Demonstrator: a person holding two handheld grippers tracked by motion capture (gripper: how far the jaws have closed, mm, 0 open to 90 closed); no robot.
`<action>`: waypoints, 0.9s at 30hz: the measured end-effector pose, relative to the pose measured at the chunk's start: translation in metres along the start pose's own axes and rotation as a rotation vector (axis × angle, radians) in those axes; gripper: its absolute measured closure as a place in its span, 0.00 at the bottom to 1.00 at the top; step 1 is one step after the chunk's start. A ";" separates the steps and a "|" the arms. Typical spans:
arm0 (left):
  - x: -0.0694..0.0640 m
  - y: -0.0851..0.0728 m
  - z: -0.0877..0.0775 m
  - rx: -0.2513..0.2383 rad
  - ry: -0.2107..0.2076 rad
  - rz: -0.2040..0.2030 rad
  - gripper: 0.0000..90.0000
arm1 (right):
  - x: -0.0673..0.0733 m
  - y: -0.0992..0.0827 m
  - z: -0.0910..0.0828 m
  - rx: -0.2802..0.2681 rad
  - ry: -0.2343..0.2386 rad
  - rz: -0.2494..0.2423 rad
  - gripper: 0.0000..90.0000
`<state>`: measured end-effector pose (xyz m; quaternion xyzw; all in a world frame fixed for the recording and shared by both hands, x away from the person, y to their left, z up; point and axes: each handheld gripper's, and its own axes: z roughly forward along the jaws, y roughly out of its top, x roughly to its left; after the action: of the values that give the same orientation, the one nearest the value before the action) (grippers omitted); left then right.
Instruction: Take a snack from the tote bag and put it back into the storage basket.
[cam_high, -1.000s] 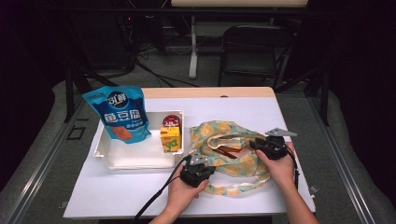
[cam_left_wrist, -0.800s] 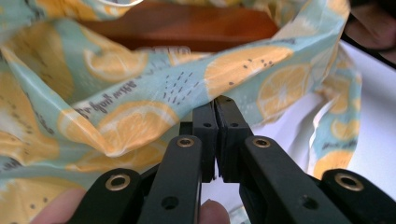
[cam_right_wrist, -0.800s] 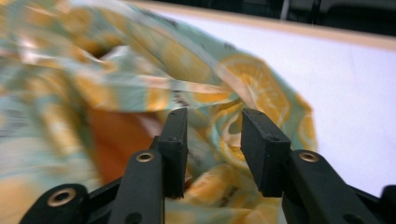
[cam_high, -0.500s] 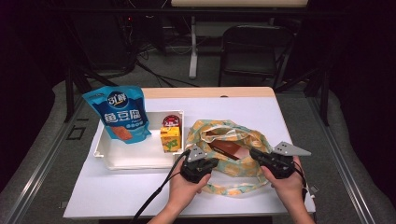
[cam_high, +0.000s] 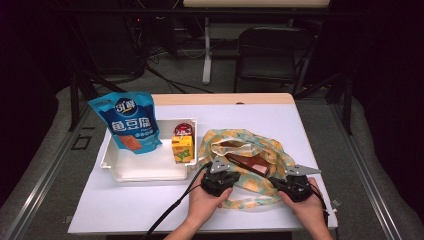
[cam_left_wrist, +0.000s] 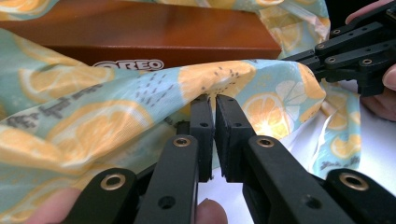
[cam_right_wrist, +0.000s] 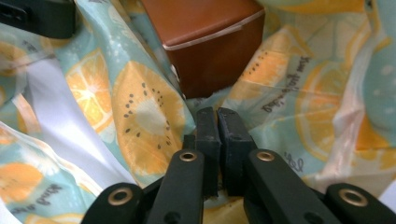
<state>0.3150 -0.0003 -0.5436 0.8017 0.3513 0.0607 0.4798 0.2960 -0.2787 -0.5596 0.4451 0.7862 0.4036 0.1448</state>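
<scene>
bag (cam_high: 245, 172) right of tray (cam_high: 145, 167), box (cam_high: 248, 162) inside | left gripper (cam_left_wrist: 215, 100) and right gripper (cam_right_wrist: 217, 114) both pinched on bag rim | risk: thin cloth slips out, mouth sags, box tips

Lemon-print tote bag (cam_high: 250, 172): thin woven cloth, slight sheen, creased. Brown box (cam_left_wrist: 154, 32) inside: smooth cardboard, semi-gloss. Blue snack pouch (cam_high: 131, 122): glossy plastic film. White rectangular tray (cam_high: 145, 170): smooth matt plastic. Desk (cam_high: 280, 117): matt white top, pale wood far edge. Jaws: matt black plastic, brass-coloured rivets.
</scene>
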 end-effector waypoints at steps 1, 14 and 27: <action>0.000 0.002 -0.002 -0.015 -0.003 0.002 0.94 | 0.001 0.002 -0.003 -0.018 0.006 -0.001 0.94; 0.007 0.011 0.007 -0.022 0.026 -0.043 0.92 | 0.019 0.023 -0.015 -0.141 0.059 -0.096 0.93; 0.004 -0.005 0.021 0.091 -0.018 -0.008 0.94 | 0.008 0.044 0.008 -0.135 0.021 -0.143 0.36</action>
<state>0.3241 -0.0119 -0.5598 0.8217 0.3525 0.0355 0.4464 0.3221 -0.2562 -0.5300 0.3729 0.7883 0.4490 0.1946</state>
